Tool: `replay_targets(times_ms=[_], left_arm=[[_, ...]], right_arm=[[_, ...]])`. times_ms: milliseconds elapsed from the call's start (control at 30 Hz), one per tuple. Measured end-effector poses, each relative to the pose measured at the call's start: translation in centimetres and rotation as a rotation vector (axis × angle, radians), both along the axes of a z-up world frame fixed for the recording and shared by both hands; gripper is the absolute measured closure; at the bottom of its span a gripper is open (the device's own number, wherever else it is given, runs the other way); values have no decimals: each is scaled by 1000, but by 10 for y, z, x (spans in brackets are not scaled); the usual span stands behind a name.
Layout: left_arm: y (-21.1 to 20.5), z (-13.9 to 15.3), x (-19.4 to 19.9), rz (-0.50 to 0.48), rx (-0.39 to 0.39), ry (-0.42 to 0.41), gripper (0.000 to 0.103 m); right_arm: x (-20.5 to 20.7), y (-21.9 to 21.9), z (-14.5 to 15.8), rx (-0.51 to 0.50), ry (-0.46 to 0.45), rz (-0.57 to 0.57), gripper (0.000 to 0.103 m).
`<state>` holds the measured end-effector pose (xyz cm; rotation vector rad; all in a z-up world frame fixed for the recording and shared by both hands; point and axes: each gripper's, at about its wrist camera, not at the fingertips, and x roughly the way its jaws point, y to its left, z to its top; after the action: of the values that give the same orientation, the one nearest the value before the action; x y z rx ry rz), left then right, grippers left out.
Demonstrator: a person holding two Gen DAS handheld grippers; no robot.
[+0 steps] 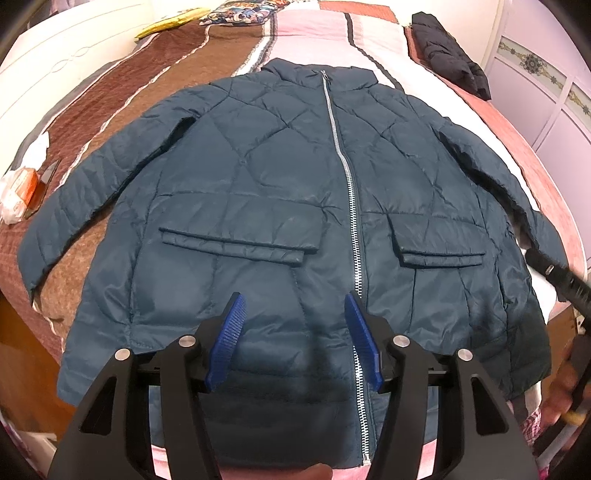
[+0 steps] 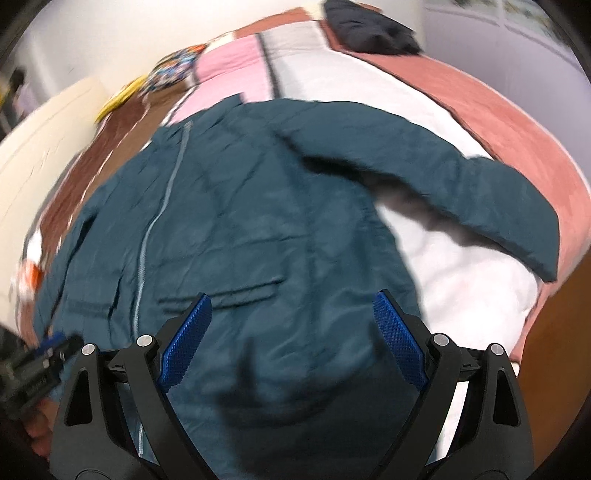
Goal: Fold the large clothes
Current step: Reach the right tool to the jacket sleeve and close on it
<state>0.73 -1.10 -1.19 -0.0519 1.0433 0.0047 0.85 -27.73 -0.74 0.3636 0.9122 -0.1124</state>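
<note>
A dark teal quilted jacket [image 1: 266, 177] lies flat, front up and zipped, on the bed, sleeves spread to both sides. My left gripper [image 1: 295, 306] is open and empty above the jacket's lower front, just left of the silver zipper [image 1: 351, 206]. In the right wrist view, which is blurred, the same jacket [image 2: 258, 221] fills the middle. My right gripper [image 2: 291, 310] is open and empty above its lower right part, near a flap pocket [image 2: 225, 295]. The right sleeve [image 2: 461, 192] stretches out over the white bedding.
The bed has a striped brown, pink and white cover [image 1: 229, 48]. A folded black garment [image 1: 450, 55] lies at the far right. A white and orange packet [image 1: 22, 188] lies at the left edge. A yellow item [image 1: 170, 22] lies at the head. The other gripper's black body [image 1: 557, 280] shows at right.
</note>
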Motion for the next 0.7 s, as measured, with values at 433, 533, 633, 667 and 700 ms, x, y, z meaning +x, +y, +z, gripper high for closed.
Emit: replay_targets(times_ms=[433, 533, 633, 667, 700], left_arm=[[-4, -10, 18, -46, -21, 35, 47], [-2, -10, 20, -47, -26, 32, 47], [2, -13, 23, -44, -36, 38, 47], [2, -14, 23, -45, -37, 40, 47], [2, -14, 24, -47, -38, 44, 47]], right_arm=[[1, -157, -40, 577, 12, -479, 45], [4, -175, -47, 658, -10, -542, 49], [7, -190, -49, 688, -30, -618, 51], [9, -196, -50, 707, -32, -645, 51], [9, -198, -54, 714, -30, -660, 54]])
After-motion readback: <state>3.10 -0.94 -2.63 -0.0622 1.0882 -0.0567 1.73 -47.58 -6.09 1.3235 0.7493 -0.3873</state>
